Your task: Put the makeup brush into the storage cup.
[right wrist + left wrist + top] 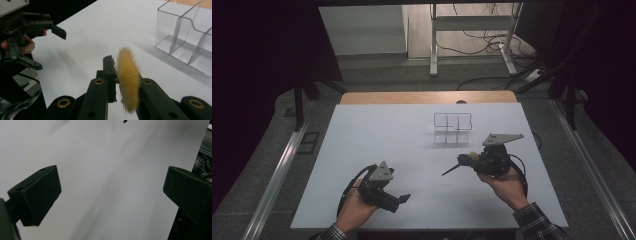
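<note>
I see my right gripper (pixel 460 162) at the lower right of the high view, clenched on a makeup brush with a tan bristle head and a thin black handle (pixel 451 170). In the right gripper view the fluffy bristles (pixel 127 77) sit pressed between the jaws at centre frame. My left gripper (pixel 401 199), at the lower left of the high view, is released, its jaws spread wide over the white table sheet (pixel 377 135). A clear plastic divided organiser box (pixel 453 127) stands above centre, well apart from both grippers.
</note>
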Tool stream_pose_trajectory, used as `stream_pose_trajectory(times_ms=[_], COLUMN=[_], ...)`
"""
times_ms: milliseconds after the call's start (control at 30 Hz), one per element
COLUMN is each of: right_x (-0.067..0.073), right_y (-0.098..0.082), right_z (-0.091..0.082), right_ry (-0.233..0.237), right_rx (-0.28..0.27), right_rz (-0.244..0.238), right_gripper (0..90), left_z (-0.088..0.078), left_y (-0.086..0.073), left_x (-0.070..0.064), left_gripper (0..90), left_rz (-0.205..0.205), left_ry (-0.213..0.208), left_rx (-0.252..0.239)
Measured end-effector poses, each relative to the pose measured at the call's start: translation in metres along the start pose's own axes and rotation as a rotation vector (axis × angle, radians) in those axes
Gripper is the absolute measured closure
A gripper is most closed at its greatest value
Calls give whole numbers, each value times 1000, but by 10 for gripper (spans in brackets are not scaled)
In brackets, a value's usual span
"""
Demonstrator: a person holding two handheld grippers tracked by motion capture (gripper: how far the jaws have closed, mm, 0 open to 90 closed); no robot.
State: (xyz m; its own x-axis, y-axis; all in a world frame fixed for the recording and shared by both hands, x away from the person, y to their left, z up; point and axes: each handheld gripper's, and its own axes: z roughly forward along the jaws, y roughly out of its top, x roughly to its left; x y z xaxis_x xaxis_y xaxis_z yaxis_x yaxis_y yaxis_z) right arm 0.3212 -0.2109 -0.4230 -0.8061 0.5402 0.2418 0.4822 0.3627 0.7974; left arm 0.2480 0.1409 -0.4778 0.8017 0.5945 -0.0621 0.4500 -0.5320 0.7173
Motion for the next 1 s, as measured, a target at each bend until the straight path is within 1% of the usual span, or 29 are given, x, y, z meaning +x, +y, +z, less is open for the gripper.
stream_pose_trajectory(times_ms=[233, 400, 433, 767, 1000], right_x=[-6, -10, -12, -15, -18], right_y=[0, -1, -1, -1, 0], right_z=[-6, -11, -12, -15, -17], right_ry=[-27, -47, -55, -78, -98], right_rx=[-15, -20, -24, -23, -26], right_rz=[1, 5, 4, 8, 9], right_gripper=[841, 841, 841, 841, 841], left_z=[-5, -11, -13, -22, -30], left_y=[-6, -10, -13, -22, -29], left_x=[3, 5, 5, 9, 11], left_gripper=[21, 22, 22, 22, 22], left_rz=[-23, -32, -35, -53, -73], left_ry=[9, 20, 28, 54, 71], left_rx=[-6, -8, -8, -11, -14])
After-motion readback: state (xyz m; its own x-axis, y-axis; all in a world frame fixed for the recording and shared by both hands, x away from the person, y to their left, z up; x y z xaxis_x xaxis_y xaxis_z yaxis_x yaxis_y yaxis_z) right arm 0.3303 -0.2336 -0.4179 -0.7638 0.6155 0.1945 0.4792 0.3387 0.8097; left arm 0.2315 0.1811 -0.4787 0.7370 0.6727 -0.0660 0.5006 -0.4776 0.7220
